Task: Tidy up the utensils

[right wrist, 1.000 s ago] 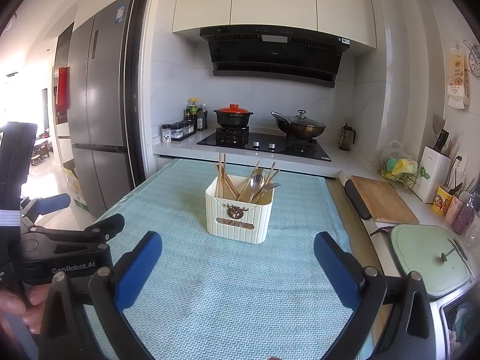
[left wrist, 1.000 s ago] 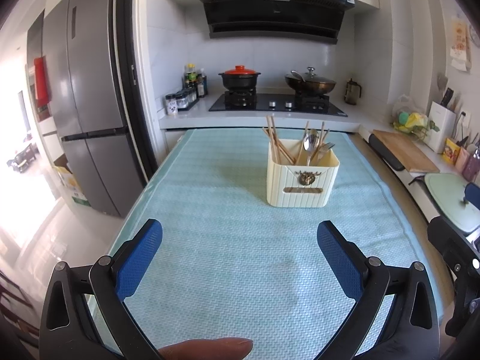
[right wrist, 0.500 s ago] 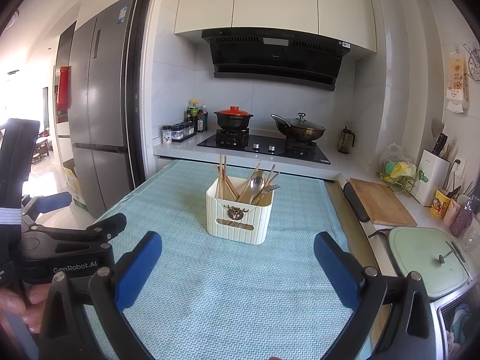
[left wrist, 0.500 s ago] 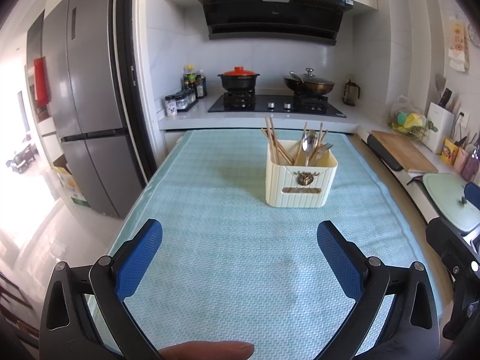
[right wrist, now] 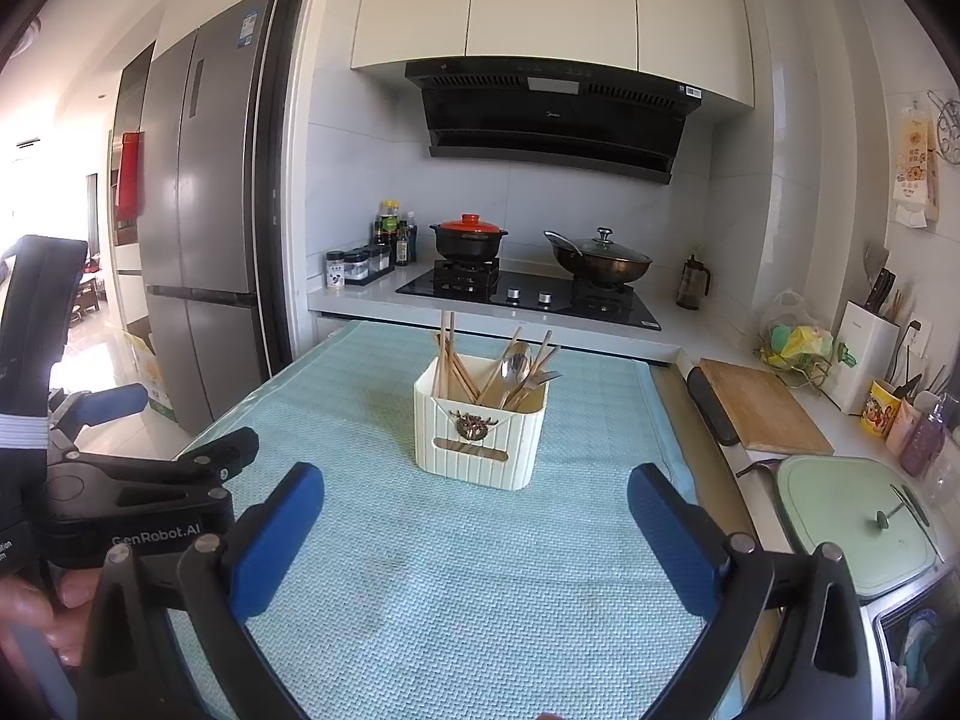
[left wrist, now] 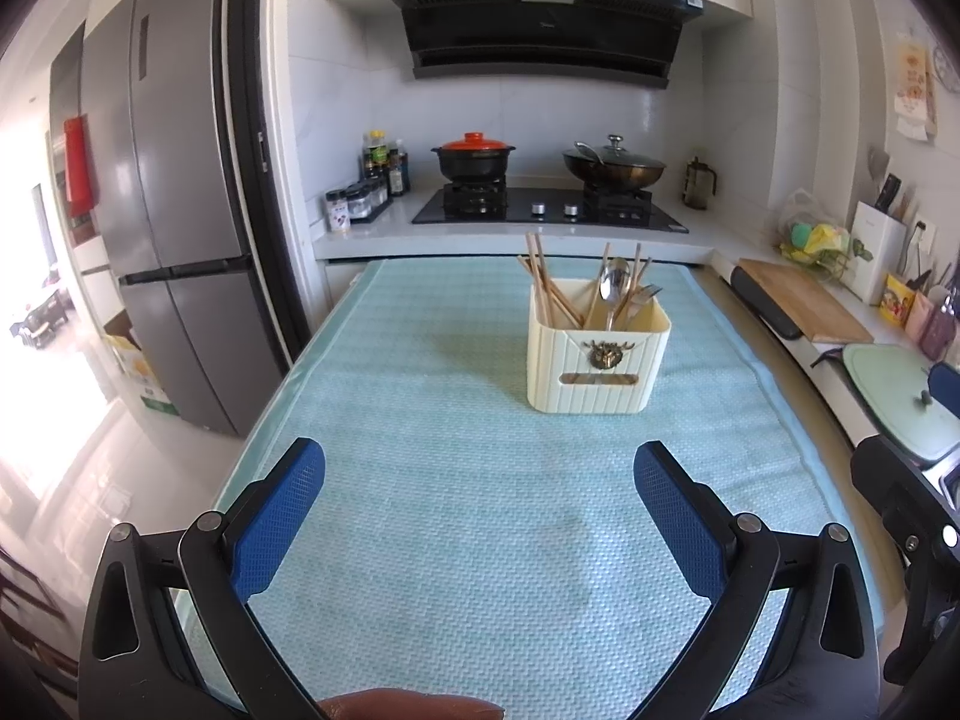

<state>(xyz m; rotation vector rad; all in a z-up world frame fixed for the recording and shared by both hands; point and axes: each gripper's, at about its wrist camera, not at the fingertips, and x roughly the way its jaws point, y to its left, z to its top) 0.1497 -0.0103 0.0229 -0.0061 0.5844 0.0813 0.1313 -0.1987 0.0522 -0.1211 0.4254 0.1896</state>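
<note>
Utensils (left wrist: 606, 294) sit in holder (left wrist: 597, 360); both jaws wide, empty.

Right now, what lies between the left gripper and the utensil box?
Only bare teal cloth. The left wrist view shows nothing else between the open left gripper and the utensil box.

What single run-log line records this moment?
left gripper: open | right gripper: open | cream ribbed plastic utensil box: upright on teal woven mat, untouched
</note>
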